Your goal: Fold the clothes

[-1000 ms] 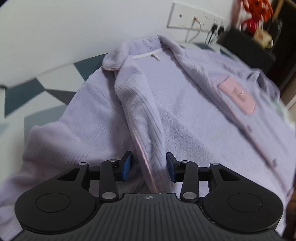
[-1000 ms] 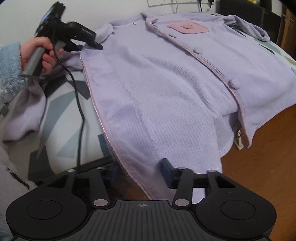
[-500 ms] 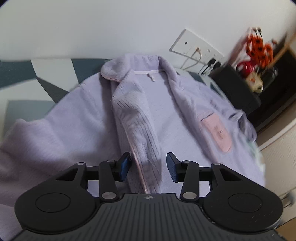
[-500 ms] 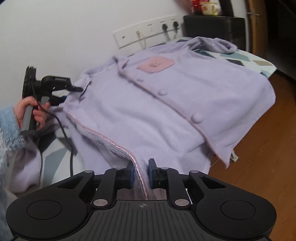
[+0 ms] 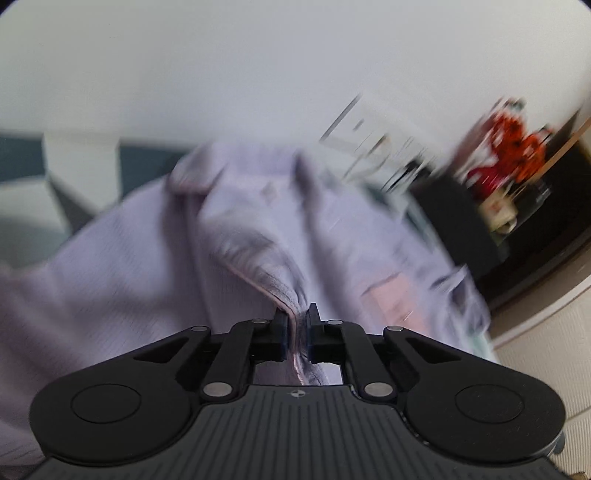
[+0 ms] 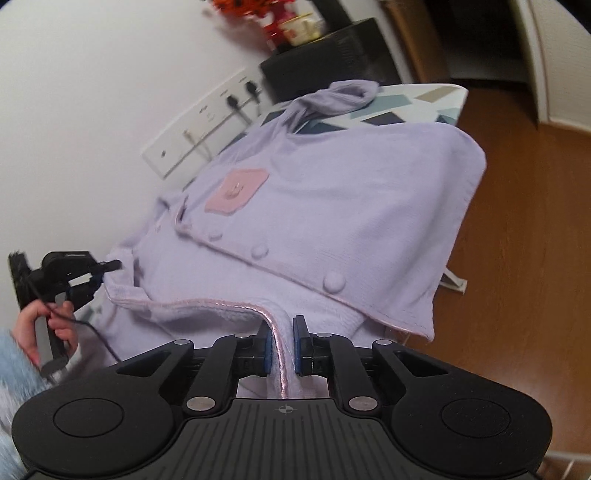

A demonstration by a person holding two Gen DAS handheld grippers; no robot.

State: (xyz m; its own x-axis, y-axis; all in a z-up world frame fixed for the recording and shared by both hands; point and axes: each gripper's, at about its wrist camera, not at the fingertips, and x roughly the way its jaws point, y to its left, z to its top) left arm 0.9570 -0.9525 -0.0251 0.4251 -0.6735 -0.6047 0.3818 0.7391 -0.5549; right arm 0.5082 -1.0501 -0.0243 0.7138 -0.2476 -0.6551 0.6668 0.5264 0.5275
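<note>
Lilac pyjama top point(image 6: 332, 206), pink-piped edge in both claws.

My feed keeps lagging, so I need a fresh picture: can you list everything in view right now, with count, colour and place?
Top: 1, lilac with pink trim, spread over the board, hem hanging off its edge.
Pocket: 1, pink, on the top's chest.
Buttons: 3 seen, lilac, along the placket.
Board: 1, white with teal and grey shapes, under the top.
Outlet strip: 1, white, on the wall, dark plugs in it.
Cabinet: 1, black, far end by the wall.
Ornaments: red and orange, on the cabinet, count unclear.
Floor: wood brown, right side.
Left tool: black, shut on the top's trimmed edge.
Right tool: black with blue pads, shut on the trimmed edge.
Hand: 1, blue fuzzy sleeve, holding the left tool's handle.
</note>
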